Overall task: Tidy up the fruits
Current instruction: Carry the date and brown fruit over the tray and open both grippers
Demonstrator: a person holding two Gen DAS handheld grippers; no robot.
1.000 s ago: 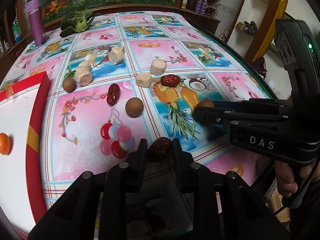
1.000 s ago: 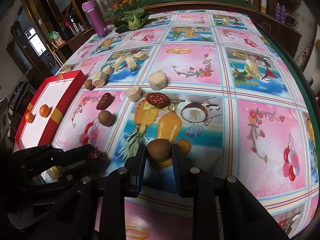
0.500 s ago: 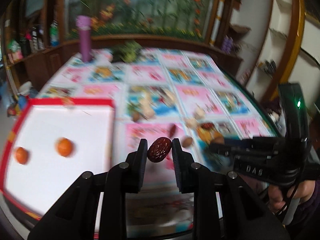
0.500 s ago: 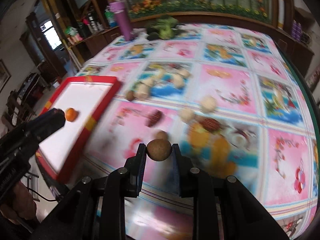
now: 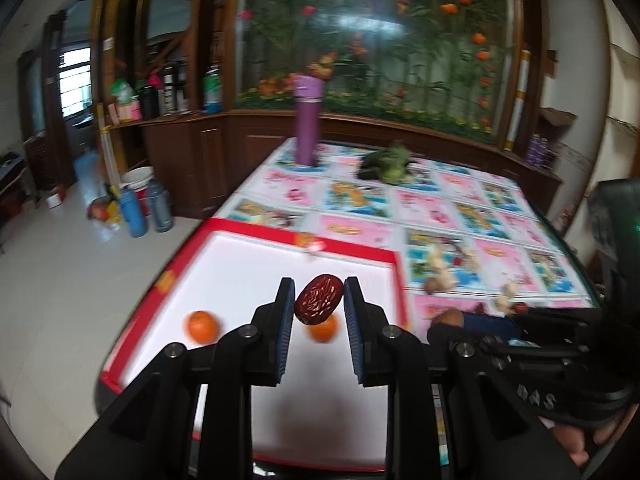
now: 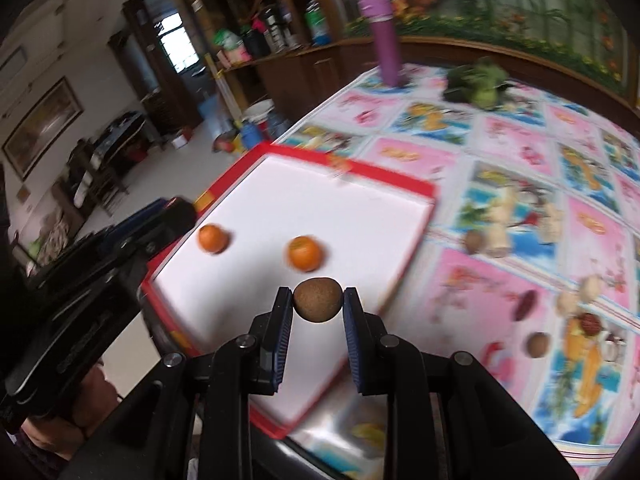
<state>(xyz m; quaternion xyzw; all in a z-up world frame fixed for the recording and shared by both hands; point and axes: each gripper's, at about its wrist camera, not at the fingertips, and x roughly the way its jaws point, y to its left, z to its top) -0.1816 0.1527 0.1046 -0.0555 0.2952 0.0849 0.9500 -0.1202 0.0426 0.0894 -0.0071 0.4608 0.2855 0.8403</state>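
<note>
My left gripper (image 5: 319,305) is shut on a wrinkled red date (image 5: 319,299) and holds it above the red-rimmed white tray (image 5: 352,250). My right gripper (image 6: 318,306) is shut on a round brown fruit (image 6: 318,305), also above the tray (image 6: 384,178). Two oranges (image 6: 213,238) (image 6: 305,253) lie in the tray; in the left wrist view one orange (image 5: 202,326) shows left of the fingers and the other (image 5: 322,330) is partly hidden behind the date. The right gripper's body (image 5: 520,340) shows in the left wrist view.
Several pale chunks (image 6: 500,236), red dates (image 6: 525,305) and brown fruits (image 6: 538,345) lie on the patterned tablecloth (image 6: 520,140) right of the tray. A purple bottle (image 5: 306,120) and green vegetables (image 5: 386,164) stand at the far end. The table edge and floor are left.
Both grippers have lifted off the cloth with their fruit and swung left over the tray. The oranges now sit just ahead of the fingers.
</note>
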